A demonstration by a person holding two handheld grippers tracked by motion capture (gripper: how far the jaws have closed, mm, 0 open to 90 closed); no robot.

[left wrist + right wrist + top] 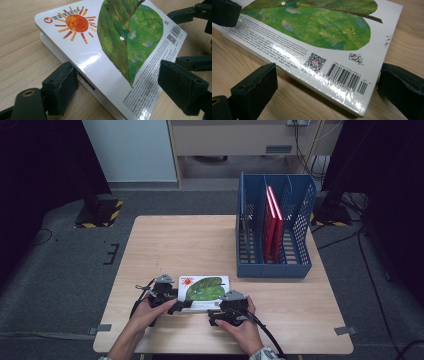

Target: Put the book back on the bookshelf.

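A white board book (205,290) with a green leaf and an orange sun on its cover lies flat near the table's front edge. My left gripper (181,306) is at its near left corner. In the left gripper view both pads (60,85) meet the book (120,45) across that corner, so the left gripper (120,82) is shut on it. My right gripper (215,316) is at the near right corner. In the right gripper view the barcode corner of the book (312,32) lies between the open jaws of the right gripper (328,87), with bare wood on either side.
A blue mesh file rack (272,269) stands at the table's far right with red books (272,220) upright in it. The wooden table (180,245) stretches bare behind and left of the book. Dark stands and cables sit on the floor beyond.
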